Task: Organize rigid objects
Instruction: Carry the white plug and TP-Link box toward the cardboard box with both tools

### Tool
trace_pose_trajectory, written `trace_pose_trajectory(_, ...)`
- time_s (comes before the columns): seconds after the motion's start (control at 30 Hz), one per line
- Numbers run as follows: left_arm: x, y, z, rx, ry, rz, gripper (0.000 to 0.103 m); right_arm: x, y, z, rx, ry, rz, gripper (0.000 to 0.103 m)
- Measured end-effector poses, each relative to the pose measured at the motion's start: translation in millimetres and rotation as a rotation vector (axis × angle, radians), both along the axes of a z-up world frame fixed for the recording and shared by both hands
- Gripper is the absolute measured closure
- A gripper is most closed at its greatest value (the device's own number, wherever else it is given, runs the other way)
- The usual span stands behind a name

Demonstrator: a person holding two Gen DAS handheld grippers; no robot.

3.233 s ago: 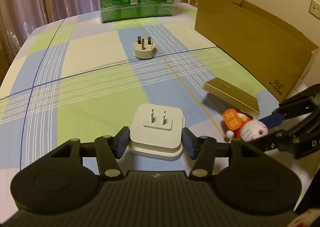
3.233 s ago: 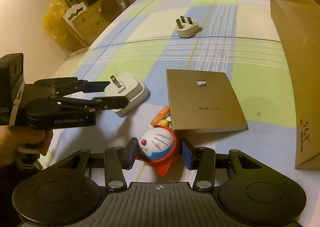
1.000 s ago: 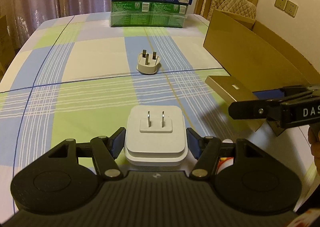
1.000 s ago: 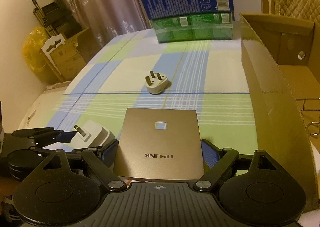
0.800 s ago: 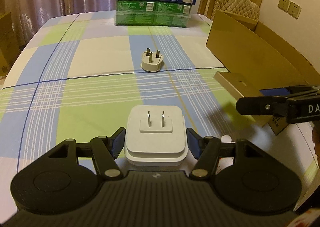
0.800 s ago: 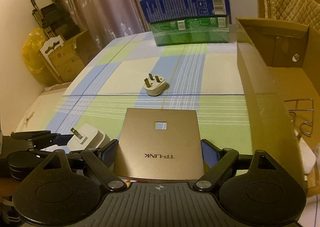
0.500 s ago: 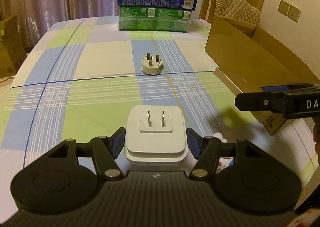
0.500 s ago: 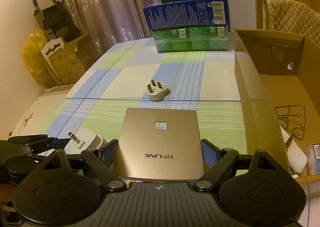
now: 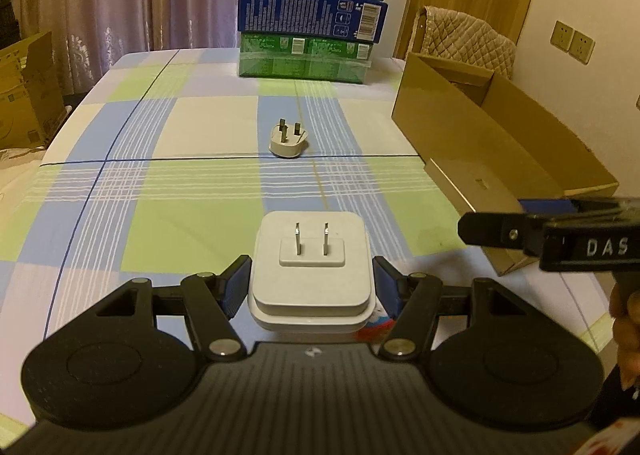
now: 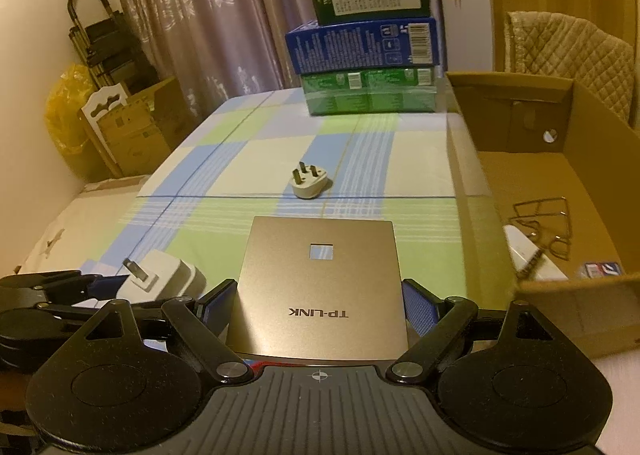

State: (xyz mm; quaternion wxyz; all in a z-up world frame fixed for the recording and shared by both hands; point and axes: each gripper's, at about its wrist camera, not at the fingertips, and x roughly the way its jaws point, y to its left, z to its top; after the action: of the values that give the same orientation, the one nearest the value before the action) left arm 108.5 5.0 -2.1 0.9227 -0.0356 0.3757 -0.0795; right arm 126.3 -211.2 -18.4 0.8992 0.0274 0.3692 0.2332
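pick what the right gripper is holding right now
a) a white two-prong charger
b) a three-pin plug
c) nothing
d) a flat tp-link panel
d: the right gripper has its fingers closed on the flat TP-LINK panel, while the white charger sits in the left gripper and the three-pin plug lies on the table.

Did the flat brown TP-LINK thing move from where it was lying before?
Yes. The TP-LINK plate lay on the checked tablecloth beside a toy; now the right gripper holds it lifted, nearer the cardboard box.
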Motion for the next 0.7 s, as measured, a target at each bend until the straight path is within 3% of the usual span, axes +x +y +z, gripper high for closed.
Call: trace_pose_trajectory(0.7, -32.8, -16.2, 31.1, 0.014, -0.033, 0.032, 0.043, -26.5, -20.2, 9.1, 0.040, -0.026, -0.019, 0.020)
